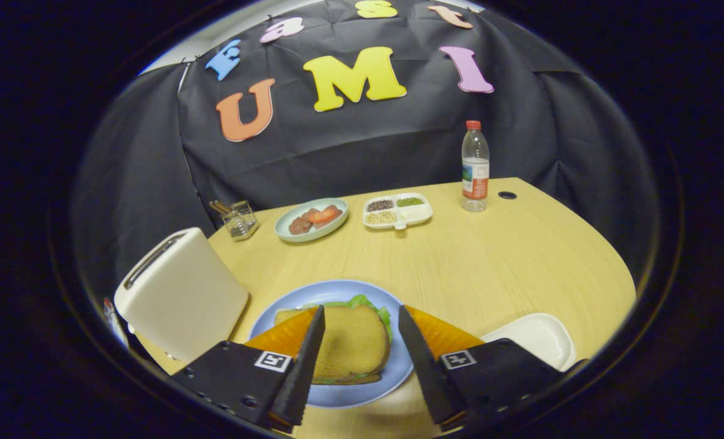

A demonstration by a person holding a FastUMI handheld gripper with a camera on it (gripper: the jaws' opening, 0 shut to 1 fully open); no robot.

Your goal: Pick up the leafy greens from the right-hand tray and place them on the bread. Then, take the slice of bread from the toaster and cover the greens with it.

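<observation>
Pale wood made up the tabletop (pixel 459 268), the largest thing there, with the rest spread over it. Next in bulk, the cream toaster (pixel 182 292) stood at the near left, its slot showing no bread that I could make out. Just right of it lay the blue plate (pixel 288 305), and on that plate sat the sandwich: a top slice of bread (pixel 352 347) lying flat over the leafy greens (pixel 362 301), whose edge peeped out along the far side. The white tray (pixel 535 338) at the near right looked empty. Both steps therefore seemed done, as best I could judge.

The tool (pixel 360 329) hung over the plate with its fingers spread wide, one to each side of the bread and holding nothing; whether they touched the plate I could not tell.

Farther off stood a plastic bottle (pixel 475 166) at the far right, a green dish (pixel 311 219) of sliced food, a divided dish (pixel 397 211) of grains, and a small wire basket (pixel 238 221) at the far left.

The risk from here lay in the withdrawal. A finger might catch the bread's edge if the tool drew back low or crooked, dragging the slice off the greens. Swinging left could knock the toaster, which stood close to the plate. Lifting straight up before pulling away would seem safest
</observation>
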